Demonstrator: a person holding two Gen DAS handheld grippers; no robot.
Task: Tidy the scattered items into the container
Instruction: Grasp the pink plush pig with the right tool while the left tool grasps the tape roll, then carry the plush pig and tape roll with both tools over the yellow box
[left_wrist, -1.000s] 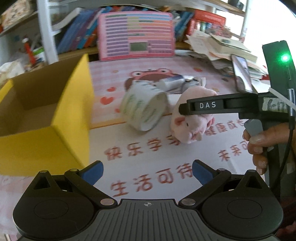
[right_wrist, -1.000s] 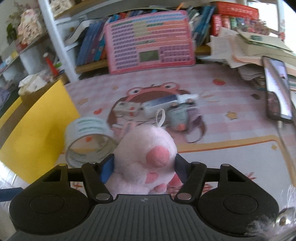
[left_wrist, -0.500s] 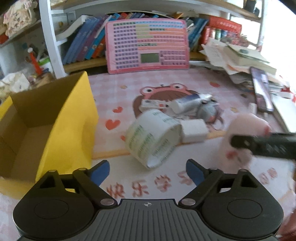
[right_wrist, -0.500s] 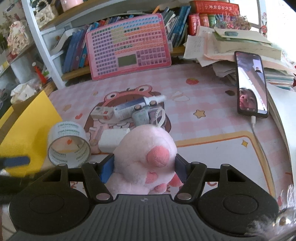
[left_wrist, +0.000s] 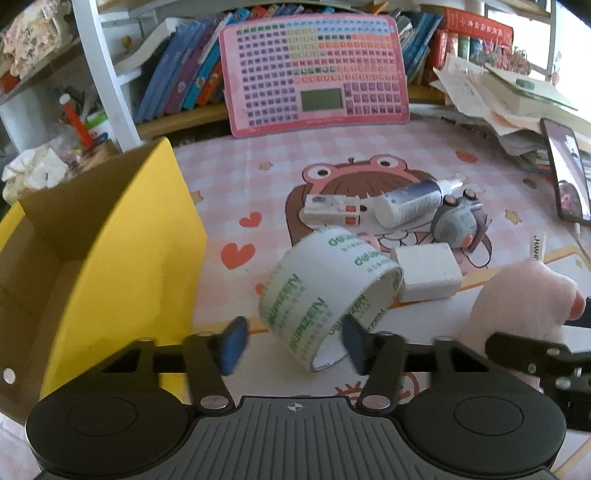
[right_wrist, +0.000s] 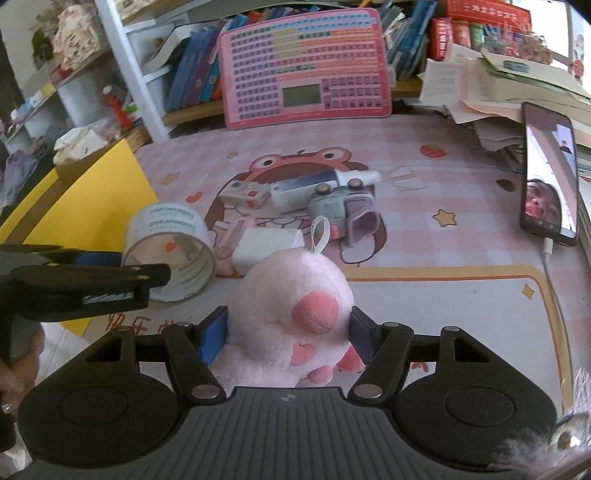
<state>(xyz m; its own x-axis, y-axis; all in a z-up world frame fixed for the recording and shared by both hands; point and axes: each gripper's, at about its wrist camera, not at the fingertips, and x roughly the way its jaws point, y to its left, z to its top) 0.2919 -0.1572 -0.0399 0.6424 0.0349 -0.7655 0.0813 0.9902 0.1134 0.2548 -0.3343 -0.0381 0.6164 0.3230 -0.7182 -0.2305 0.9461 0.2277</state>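
The left hand-held gripper (left_wrist: 291, 345) is closing its jaws around the roll of packing tape (left_wrist: 325, 295), which is lying on its side on the worktop (left_wrist: 369, 155); the roll's lower rim is sitting between the blue pads (left_wrist: 232, 343), but a gap is showing on the left side, so the pads are not yet pressing it. The right hand-held gripper (right_wrist: 288, 338) is pinching the pink plush pig (right_wrist: 295, 314), its pads sinking into both flanks. In the left wrist view the yellow cardboard box (left_wrist: 122, 258) is standing open at about 9 o'clock of the tape, just beside it, while a white block (left_wrist: 428, 271) is touching the roll at its 3 o'clock, and a tube (left_wrist: 410, 203), a small white carton (left_wrist: 332, 209) and a grey toy (left_wrist: 456, 221) are lying farther off at 1 o'clock. The likely trouble is the roll: it is round and tilted, so if the pads are catching only the thin rim it may be rolling or squirting out toward the box wall, or nudging the white block. The plush, being soft, may be slipping if it is swung over the box too briskly, and the two tools are working near each other and could collide.
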